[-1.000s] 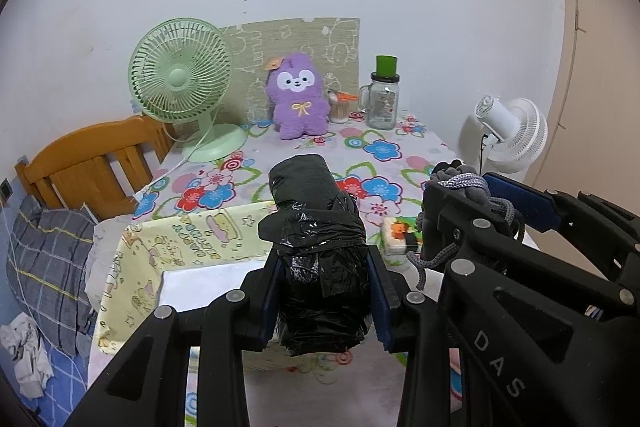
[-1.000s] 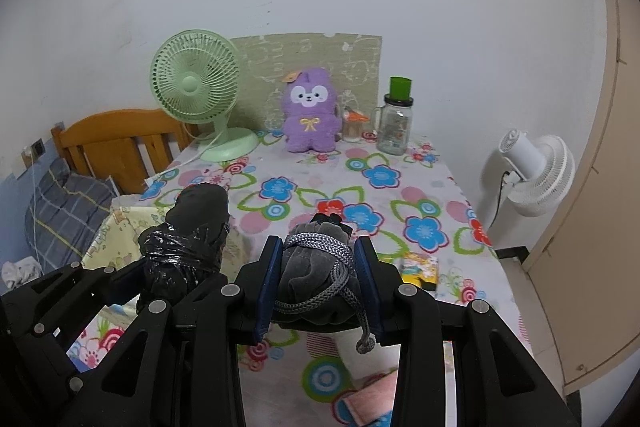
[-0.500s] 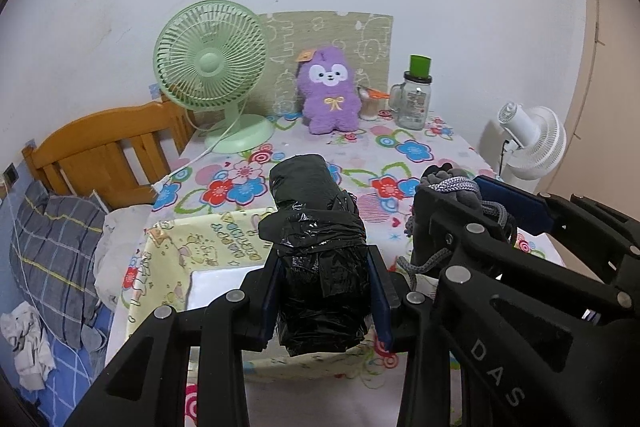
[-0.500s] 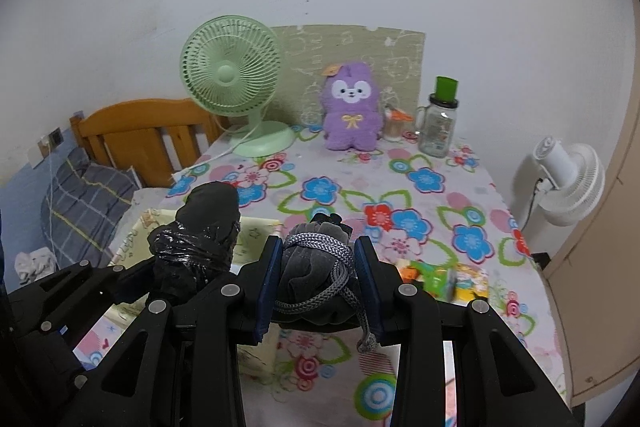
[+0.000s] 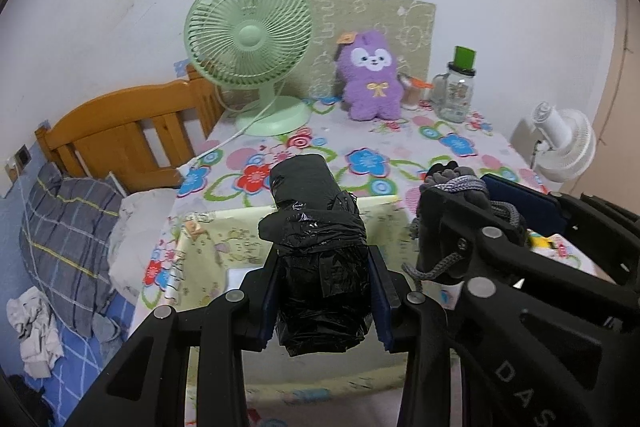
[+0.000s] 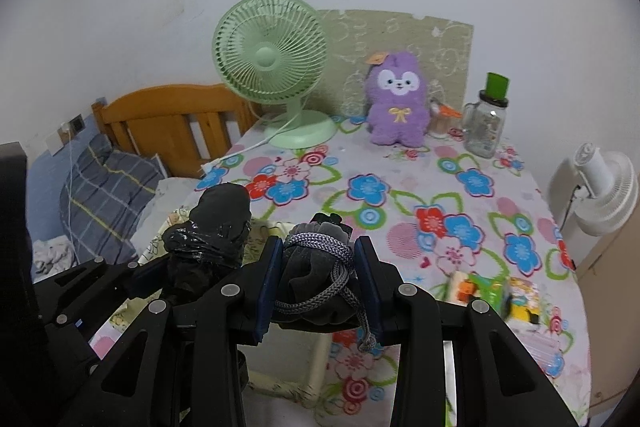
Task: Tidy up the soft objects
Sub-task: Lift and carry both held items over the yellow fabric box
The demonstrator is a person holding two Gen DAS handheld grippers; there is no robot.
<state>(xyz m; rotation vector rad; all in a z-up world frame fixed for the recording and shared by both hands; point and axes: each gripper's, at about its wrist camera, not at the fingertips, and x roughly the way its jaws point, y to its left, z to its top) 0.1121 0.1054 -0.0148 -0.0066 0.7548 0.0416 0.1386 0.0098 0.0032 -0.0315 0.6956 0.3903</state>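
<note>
- Left gripper (image 5: 326, 301) clamps black bundle (image 5: 316, 247), long axis pointing forward along its fingers
- Right gripper (image 6: 318, 287) clamps grey pouch (image 6: 316, 279)
- Yellow box (image 5: 224, 239) lies just below-ahead, nearer left gripper
</note>
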